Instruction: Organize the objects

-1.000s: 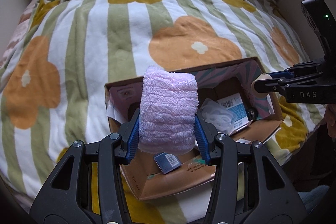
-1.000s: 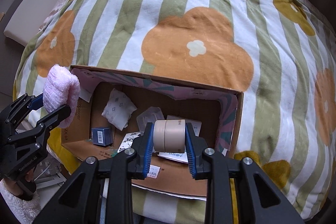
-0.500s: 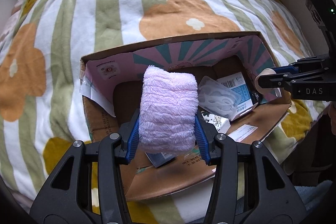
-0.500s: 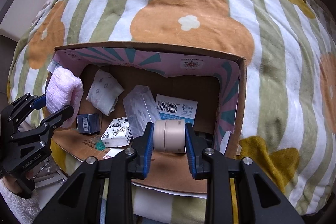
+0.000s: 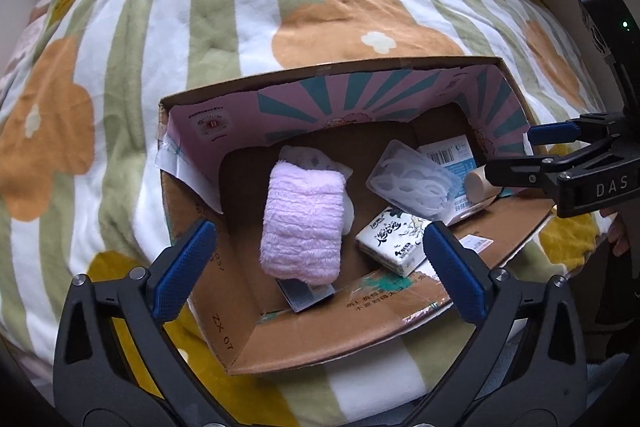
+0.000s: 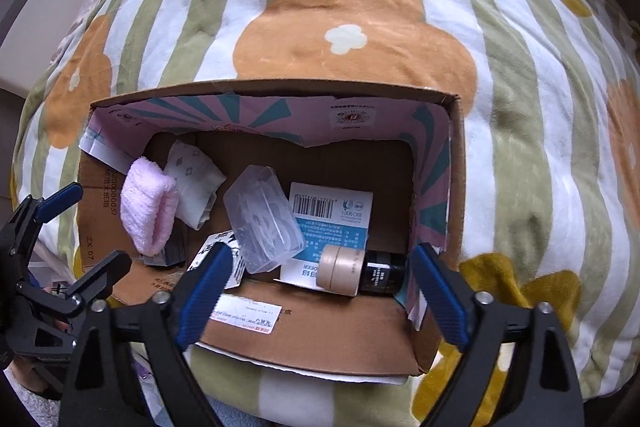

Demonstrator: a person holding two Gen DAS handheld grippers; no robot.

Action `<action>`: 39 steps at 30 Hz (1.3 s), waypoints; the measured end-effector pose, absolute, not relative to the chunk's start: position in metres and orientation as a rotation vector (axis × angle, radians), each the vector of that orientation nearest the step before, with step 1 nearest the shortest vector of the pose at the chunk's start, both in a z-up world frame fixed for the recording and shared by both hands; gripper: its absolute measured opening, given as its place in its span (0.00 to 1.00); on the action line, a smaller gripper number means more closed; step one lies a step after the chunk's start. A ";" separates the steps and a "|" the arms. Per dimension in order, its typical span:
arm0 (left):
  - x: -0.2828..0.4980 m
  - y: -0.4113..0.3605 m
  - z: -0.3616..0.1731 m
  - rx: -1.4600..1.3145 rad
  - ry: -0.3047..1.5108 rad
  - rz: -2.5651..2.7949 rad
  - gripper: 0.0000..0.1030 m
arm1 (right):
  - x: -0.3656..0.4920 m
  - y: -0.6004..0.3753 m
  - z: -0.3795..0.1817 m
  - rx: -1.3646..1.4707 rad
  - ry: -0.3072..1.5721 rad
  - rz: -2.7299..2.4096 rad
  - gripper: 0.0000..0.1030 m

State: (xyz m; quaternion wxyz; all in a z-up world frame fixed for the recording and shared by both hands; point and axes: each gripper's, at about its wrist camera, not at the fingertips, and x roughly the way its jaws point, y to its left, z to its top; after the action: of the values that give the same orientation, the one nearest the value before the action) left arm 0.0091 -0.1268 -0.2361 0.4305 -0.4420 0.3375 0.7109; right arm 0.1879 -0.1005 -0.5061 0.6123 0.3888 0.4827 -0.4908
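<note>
Lying inside one open cardboard box (image 5: 236, 331), one fluffy pink rolled towel (image 5: 303, 223) and one beige cylindrical jar (image 6: 340, 270) are seen, both just released; the left gripper (image 5: 320, 267) and right gripper (image 6: 320, 295) are spread wide, having just opened.

Both tongs have just sprung wide open. The left tongs (image 5: 320, 267) released the fluffy pink rolled towel (image 5: 303, 221) into the open cardboard box (image 5: 240, 311). The right tongs (image 6: 320, 291) dropped the beige-capped dark cylindrical bottle (image 6: 352, 270) there too.

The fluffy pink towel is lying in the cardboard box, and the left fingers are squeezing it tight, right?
Not quite. The fluffy pink towel is in the cardboard box, but the left gripper is not squeezing it. Its jaws have just been opening, and the left wrist view shows both blue fingers spread wide, clear of the towel's sides.
</note>
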 end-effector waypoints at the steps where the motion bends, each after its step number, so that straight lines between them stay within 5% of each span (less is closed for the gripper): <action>1: 0.008 -0.127 -0.237 -1.110 0.837 1.769 1.00 | 0.187 -0.101 -0.509 0.923 1.109 -1.112 0.99; 25: 0.004 -0.124 -0.211 -1.083 0.867 1.771 1.00 | 0.192 -0.093 -0.493 0.857 1.081 -1.209 0.99; 39: 0.002 -0.115 -0.122 -1.032 0.728 1.896 1.00 | 0.205 -0.088 -0.412 0.717 0.997 -1.244 0.99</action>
State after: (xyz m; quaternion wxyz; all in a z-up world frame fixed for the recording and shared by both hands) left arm 0.0020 -0.1152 -0.1220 0.4183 -0.4114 0.2904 0.7560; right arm 0.2052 -0.0876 -0.4121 0.6419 0.3145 0.4375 -0.5456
